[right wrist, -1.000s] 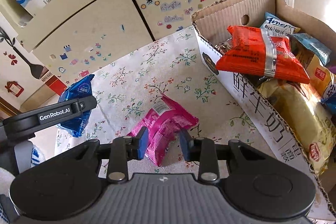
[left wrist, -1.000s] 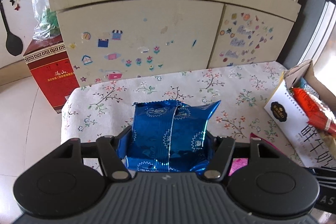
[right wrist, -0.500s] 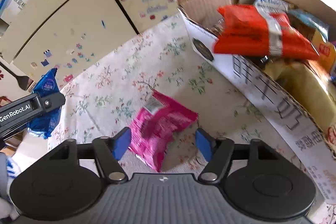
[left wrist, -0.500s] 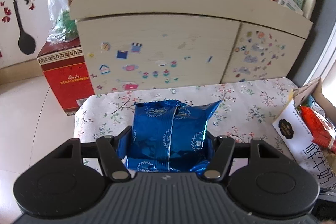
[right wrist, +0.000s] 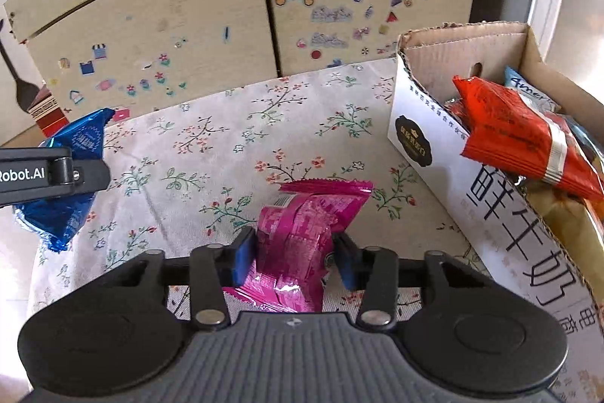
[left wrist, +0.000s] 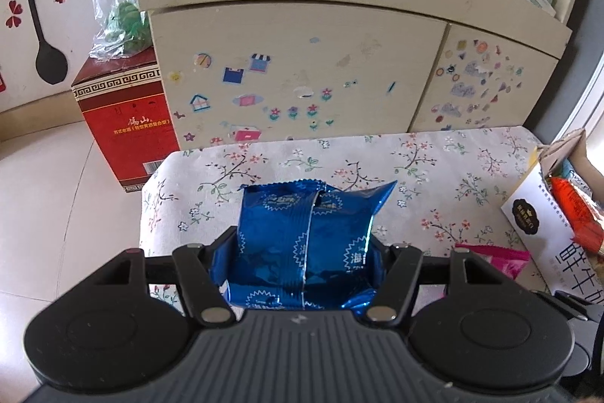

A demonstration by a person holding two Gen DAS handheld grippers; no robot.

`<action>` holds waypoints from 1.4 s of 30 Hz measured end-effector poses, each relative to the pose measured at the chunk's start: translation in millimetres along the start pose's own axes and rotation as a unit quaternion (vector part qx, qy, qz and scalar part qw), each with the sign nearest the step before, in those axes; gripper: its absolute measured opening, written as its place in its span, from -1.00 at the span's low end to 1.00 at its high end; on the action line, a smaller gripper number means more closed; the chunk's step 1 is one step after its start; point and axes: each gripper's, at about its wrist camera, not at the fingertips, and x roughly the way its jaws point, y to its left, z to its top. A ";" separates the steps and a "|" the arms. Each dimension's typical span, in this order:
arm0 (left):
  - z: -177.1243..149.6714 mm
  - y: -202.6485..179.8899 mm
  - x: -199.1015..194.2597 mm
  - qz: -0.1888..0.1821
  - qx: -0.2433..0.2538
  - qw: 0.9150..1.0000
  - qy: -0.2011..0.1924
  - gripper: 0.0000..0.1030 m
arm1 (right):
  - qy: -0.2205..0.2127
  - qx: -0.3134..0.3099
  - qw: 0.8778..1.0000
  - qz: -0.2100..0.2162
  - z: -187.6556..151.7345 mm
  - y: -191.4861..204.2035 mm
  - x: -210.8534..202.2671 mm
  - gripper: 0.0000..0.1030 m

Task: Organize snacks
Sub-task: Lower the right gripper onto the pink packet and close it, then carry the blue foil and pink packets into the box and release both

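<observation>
My left gripper [left wrist: 302, 259] is shut on a shiny blue snack packet [left wrist: 305, 237] and holds it above the floral tablecloth [left wrist: 434, 169]. The same packet [right wrist: 71, 176] and the left gripper's black side show at the left in the right wrist view. My right gripper [right wrist: 292, 259] is shut on a pink snack packet [right wrist: 302, 237] just above the cloth. The pink packet's corner [left wrist: 494, 257] shows at the right in the left wrist view. A cardboard box [right wrist: 434, 123] of several snack packets, with a red one [right wrist: 521, 142] on top, stands at the right.
A beige cabinet [left wrist: 302, 70] with stickers stands behind the table. A red carton [left wrist: 124, 116] with a plastic bag on it sits on the floor at the left. The table's left edge drops to the tiled floor [left wrist: 56, 195].
My right gripper opened, swung round and closed on the pink packet. My left gripper rose a little with the blue packet still in it.
</observation>
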 end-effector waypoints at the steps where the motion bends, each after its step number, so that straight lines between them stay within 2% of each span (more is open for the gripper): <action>1: 0.4 -1.5 -1.1 -0.001 0.002 1.000 -0.002 0.25 | 0.004 0.002 1.000 0.005 1.2 -2.0 -0.8 -0.09; 4: 2.8 -5.5 -5.0 -0.003 0.009 1.000 -0.011 0.25 | 0.005 -0.001 1.000 0.008 2.3 -3.7 -9.2 -0.20; 10: 7.1 -13.2 -15.0 -0.003 0.019 0.999 -0.031 0.25 | 0.004 -0.021 1.000 0.019 3.7 0.6 -22.5 -0.22; 13: 9.4 -12.9 -20.6 -0.006 0.014 0.999 -0.038 0.25 | 0.004 -0.024 0.999 0.038 7.4 -4.2 -33.1 -0.22; 18: 14.4 -15.6 -31.9 -0.011 0.010 0.998 -0.056 0.25 | -0.013 -0.040 0.998 0.053 17.0 -11.2 -63.6 -0.22; 23: 17.3 -22.1 -47.1 -0.013 0.016 0.997 -0.080 0.25 | -0.023 -0.066 0.995 0.065 12.9 -16.0 -91.1 -0.22; 27: 17.3 -27.7 -57.5 -0.008 0.021 0.995 -0.097 0.25 | -0.047 -0.076 0.994 0.068 14.4 -17.5 -109.9 -0.22; 35: 23.6 -47.8 -67.9 -0.005 0.023 0.991 -0.131 0.25 | -0.108 -0.083 0.990 0.046 24.9 -29.9 -130.4 -0.22; 42: 23.4 -72.4 -65.9 -0.023 0.036 0.990 -0.133 0.26 | -0.139 -0.077 0.986 0.040 27.8 -47.5 -148.1 -0.22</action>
